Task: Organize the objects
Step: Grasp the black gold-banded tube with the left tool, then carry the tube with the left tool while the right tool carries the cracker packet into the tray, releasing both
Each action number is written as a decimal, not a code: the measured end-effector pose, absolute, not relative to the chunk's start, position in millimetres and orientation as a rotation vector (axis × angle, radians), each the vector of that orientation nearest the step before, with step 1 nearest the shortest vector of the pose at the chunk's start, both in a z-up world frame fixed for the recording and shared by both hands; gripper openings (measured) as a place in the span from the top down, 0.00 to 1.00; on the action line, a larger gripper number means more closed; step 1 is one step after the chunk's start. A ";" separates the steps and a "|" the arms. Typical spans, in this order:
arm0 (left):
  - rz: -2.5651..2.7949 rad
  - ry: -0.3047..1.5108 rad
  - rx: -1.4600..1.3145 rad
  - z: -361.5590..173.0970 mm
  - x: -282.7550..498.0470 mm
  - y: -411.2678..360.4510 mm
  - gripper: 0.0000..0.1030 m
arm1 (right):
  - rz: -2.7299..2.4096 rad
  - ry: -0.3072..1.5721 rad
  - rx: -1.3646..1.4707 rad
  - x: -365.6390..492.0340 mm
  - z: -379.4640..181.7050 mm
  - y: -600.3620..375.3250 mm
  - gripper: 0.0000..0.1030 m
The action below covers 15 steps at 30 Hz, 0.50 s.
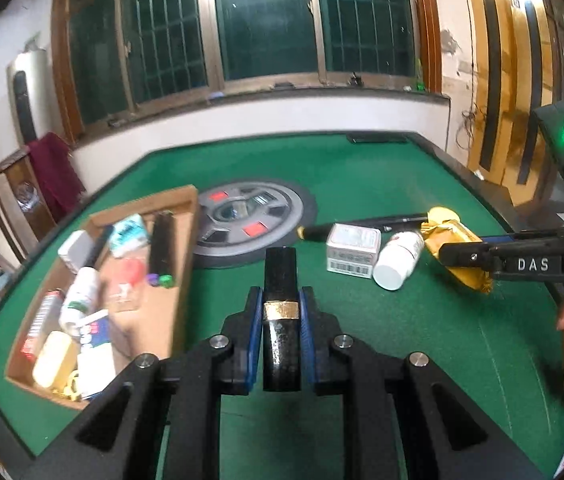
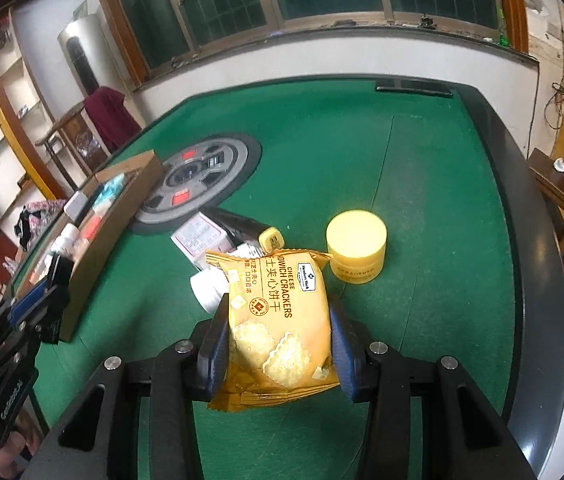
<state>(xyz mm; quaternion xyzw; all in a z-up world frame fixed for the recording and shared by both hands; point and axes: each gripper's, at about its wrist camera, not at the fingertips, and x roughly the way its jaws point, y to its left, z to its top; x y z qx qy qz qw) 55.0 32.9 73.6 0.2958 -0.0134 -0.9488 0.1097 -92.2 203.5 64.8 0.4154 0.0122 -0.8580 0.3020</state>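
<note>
I judge the sorting a good way along but not finished: the cardboard box point(image 1: 186, 216) on the left of the green felt table point(image 1: 382, 168) already holds a fair heap, while several things still lie loose on the felt. Both my tools are loaded. My left gripper point(image 1: 281, 312) is clamped tight on a black tube with a gold band point(image 1: 280, 280), lipstick-like, held above the felt just right of the box. My right gripper point(image 2: 278, 344) is closed on a yellow packet of cheese sandwich crackers point(image 2: 278, 320), lifted clear of the table. Left to collect, as I see it: a small white carton with a barcode point(image 1: 352, 250), a white pill bottle point(image 1: 396, 260) lying on its side touching that carton, a black pen with a yellow end point(image 1: 362, 226) behind them, and a yellow round jar point(image 2: 356, 246) standing apart to the right. In the box I can make out a white bottle with green print point(image 1: 80, 294), a long black stick-like item point(image 1: 161, 244) along the right wall, a pale blue packet point(image 1: 128, 234), something red point(image 1: 130, 272), a pale yellow bar point(image 1: 54, 358) at the near end and a red-and-white tube point(image 1: 40, 326) by the left wall; the rest is too blurred to name. Nothing sits on the round grey hub point(image 1: 250, 224) in the table's middle.
</note>
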 end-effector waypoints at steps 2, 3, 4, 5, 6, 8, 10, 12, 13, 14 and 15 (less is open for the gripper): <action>-2.784 -0.045 0.833 75.6 62.2 30.9 0.83 | -2.286 0.011 1.084 -87.7 70.3 204.8 0.53; -2.778 -0.049 0.806 77.3 68.2 29.2 0.83 | -2.294 -0.006 1.075 -84.4 73.7 205.7 0.53; -2.775 -0.052 0.794 78.6 70.2 28.6 0.83 | -2.298 -0.017 1.066 -81.9 76.2 205.0 0.53; -2.774 -0.050 0.787 79.4 71.9 25.9 0.83 | -2.301 -0.025 1.056 -78.8 78.9 203.5 0.53; -2.772 -0.042 0.778 80.4 74.8 24.0 0.83 | -2.306 -0.026 1.045 -75.8 81.7 201.9 0.53; -2.768 -0.028 0.759 82.4 81.5 18.6 0.83 | -2.318 -0.021 1.037 -69.9 84.8 198.5 0.53; -2.765 -0.017 0.744 83.4 86.2 14.4 0.83 | -2.316 -0.033 1.043 -65.9 86.1 196.6 0.53; -2.764 0.003 0.741 83.7 89.3 9.2 0.83 | -2.308 -0.039 1.051 -61.5 86.8 192.7 0.53; -2.763 0.018 0.735 84.2 91.3 5.7 0.83 | -2.308 -0.041 1.055 -60.1 86.3 190.9 0.53; -2.762 0.030 0.726 84.9 93.1 2.8 0.83 | -2.301 -0.045 1.063 -58.1 85.7 187.7 0.53; -2.759 0.037 0.720 85.5 94.8 0.2 0.83 | -2.291 -0.047 1.070 -56.1 85.5 184.2 0.53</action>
